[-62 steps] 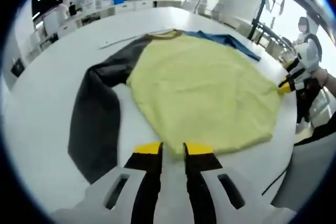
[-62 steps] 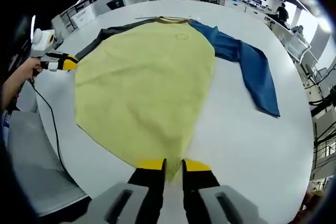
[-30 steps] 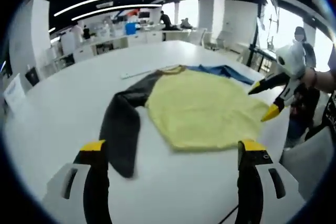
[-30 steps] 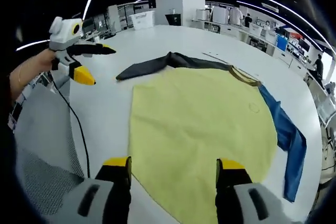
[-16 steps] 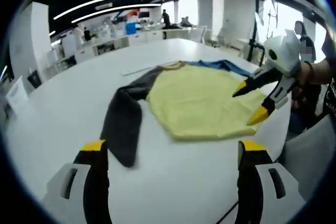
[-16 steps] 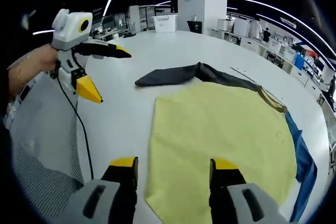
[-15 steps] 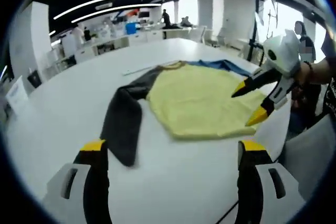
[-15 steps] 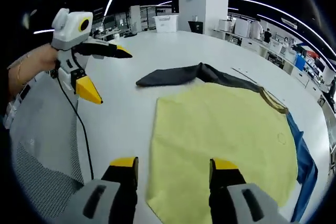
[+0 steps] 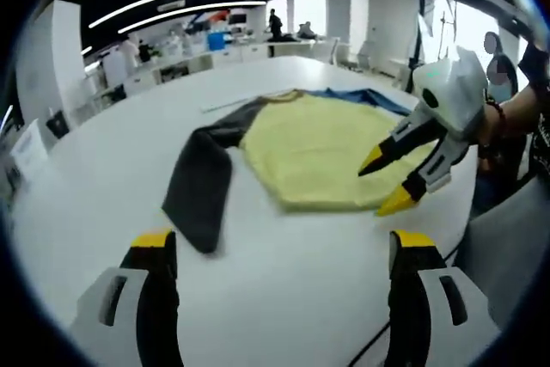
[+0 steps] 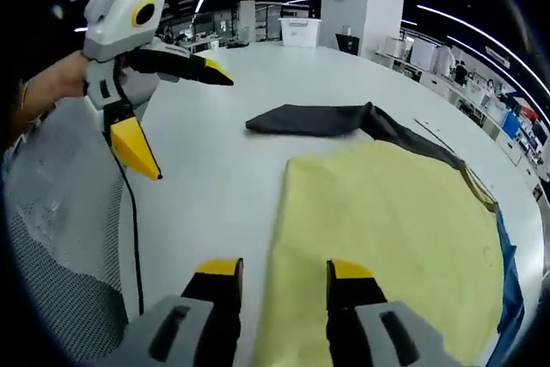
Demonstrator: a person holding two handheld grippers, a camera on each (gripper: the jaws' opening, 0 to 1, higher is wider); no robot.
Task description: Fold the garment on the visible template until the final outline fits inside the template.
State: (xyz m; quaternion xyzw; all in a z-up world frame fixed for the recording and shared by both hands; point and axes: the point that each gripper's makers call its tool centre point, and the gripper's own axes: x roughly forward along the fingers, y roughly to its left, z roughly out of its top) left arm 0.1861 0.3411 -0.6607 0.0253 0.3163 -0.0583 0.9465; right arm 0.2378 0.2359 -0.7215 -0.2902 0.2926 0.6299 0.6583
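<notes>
Now both the left gripper (image 9: 275, 251) and right gripper (image 10: 284, 268) hover released, jaws spread, above the table (image 9: 103, 169) beside the flat shirt (image 9: 322, 152).

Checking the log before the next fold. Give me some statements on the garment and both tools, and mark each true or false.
1. The garment lies spread flat on the white table. True.
2. The left tool grips the dark sleeve. False: its jaws are wide open, off the cloth.
3. The right tool is open. True.
4. Both sleeves are dark grey. False: one is blue.
</notes>
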